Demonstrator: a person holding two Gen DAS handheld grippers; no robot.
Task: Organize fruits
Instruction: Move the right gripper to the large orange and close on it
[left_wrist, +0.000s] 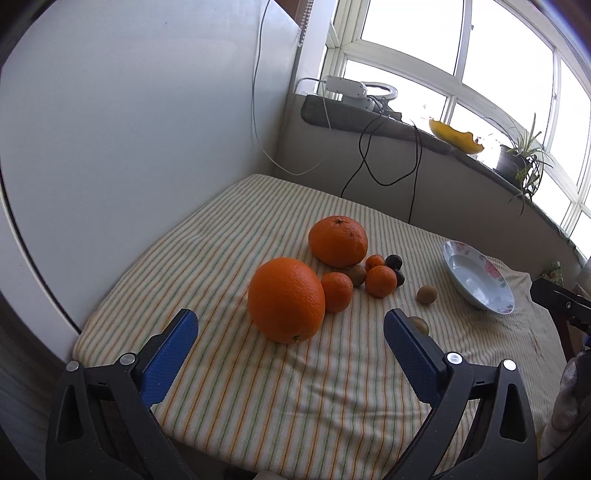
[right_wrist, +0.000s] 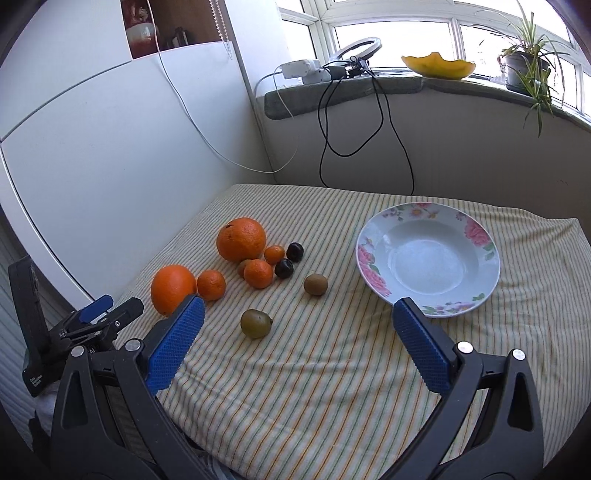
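Fruits, oranges (right_wrist: 242, 239), tangerines (right_wrist: 211, 284), plums (right_wrist: 295, 251) and kiwis (right_wrist: 316, 284), lie clustered on your striped table (right_wrist: 332, 387) beside a floral plate (right_wrist: 480, 236). Your left tool (left_wrist: 290, 325) and right tool (right_wrist: 298, 312) are both spread wide, holding nothing.

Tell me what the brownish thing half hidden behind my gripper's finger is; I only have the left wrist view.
Observer: It is a kiwi, lying alone on the striped cloth and touching no other fruit.
Operator: Is the right gripper free? I see only a black edge of it.
Observer: Yes. The right gripper is open with nothing between its fingers, and that kiwi sits just ahead of it.
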